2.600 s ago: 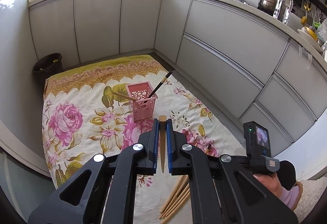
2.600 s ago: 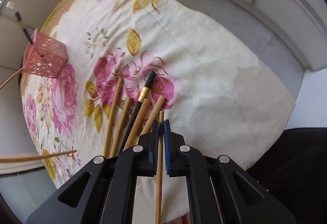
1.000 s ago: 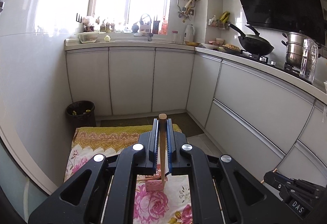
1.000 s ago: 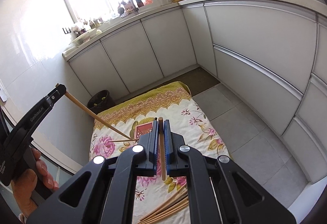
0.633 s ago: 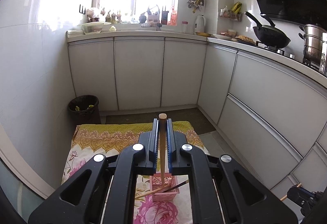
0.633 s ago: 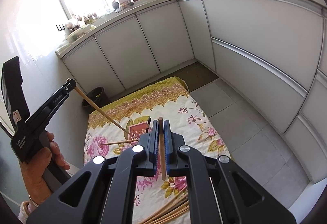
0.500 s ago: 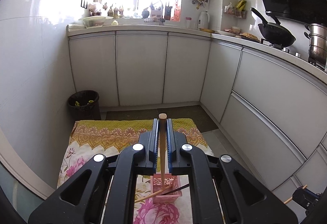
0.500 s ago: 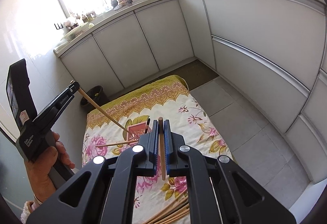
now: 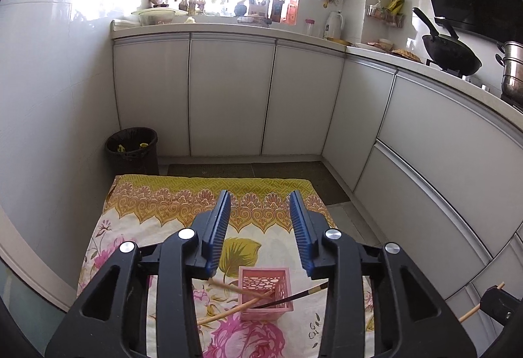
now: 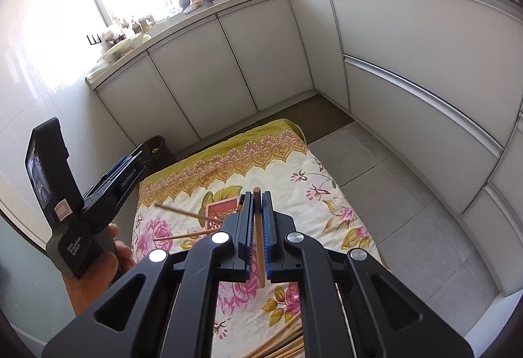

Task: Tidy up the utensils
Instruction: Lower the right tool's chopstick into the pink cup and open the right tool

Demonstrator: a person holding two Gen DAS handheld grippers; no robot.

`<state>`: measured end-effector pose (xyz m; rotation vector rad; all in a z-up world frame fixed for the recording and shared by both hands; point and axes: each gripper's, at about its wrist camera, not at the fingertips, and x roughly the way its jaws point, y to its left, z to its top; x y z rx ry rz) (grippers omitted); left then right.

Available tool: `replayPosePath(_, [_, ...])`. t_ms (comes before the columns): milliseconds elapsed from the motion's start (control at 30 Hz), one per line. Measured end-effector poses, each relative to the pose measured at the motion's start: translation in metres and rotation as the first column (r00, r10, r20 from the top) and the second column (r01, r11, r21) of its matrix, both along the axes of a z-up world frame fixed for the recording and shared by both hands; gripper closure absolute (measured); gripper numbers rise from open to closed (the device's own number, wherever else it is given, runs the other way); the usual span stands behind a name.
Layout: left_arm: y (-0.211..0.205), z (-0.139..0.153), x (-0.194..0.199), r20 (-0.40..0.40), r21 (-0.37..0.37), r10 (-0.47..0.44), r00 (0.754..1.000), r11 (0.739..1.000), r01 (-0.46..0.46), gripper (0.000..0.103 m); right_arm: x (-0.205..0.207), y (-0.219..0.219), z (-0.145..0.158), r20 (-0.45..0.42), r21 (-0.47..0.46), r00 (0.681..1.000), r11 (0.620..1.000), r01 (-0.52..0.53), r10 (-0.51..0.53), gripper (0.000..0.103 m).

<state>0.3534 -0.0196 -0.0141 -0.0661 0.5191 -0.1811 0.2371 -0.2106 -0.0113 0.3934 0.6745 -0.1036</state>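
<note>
A pink perforated holder [image 9: 264, 292] stands on the floral cloth [image 9: 170, 204] and holds three sticks: two wooden chopsticks [image 9: 228, 314] and a black chopstick [image 9: 294, 296]. My left gripper [image 9: 260, 224] is open and empty above the holder. In the right wrist view the holder [image 10: 222, 211] sits just beyond my right gripper [image 10: 258, 204], which is shut on a wooden chopstick [image 10: 260, 247] held upright. The left gripper [image 10: 130, 168] shows at the left, held in a hand. The right gripper's chopstick tip [image 9: 480, 305] shows at the left wrist view's right edge.
More wooden chopsticks [image 10: 281, 345] lie on the cloth at the near edge. A dark waste bin [image 9: 132, 150] stands in the far left corner. White cabinets [image 9: 228, 96] ring the cloth, with grey floor tiles [image 10: 385, 194] to its right.
My left gripper has opened and let go of its wooden chopstick, which now rests in the pink holder. The right gripper still holds its chopstick and has come a little closer to the holder.
</note>
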Motion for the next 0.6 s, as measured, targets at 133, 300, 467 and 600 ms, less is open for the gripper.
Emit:
replayPosePath(133, [0.007, 0.016, -0.013, 0.028, 0.007, -0.002, 1.0, 1.0, 0.001, 0.06, 0.0, 0.008, 0.013, 0.034, 0.002, 0.999, 1.0, -0.007, 0.007, 0.098])
replayPosePath(300, [0.021, 0.027, -0.031, 0.048, 0.049, 0.011, 0.999, 0.999, -0.013, 0.059, 0.004, 0.019, 0.039, 0.104, 0.004, 0.994, 1.0, -0.014, 0.014, 0.098])
replayPosePath(467, [0.045, 0.031, -0.043, 0.061, 0.068, 0.055, 0.997, 0.996, -0.059, 0.046, 0.018, 0.032, 0.06, 0.162, -0.007, 0.986, 1.0, -0.023, 0.023, 0.098])
replayPosePath(600, [0.07, 0.031, -0.054, 0.086, 0.082, 0.11, 0.99, 0.99, -0.117, 0.033, 0.035, 0.042, 0.065, 0.184, -0.016, 0.983, 1.0, -0.024, 0.027, 0.098])
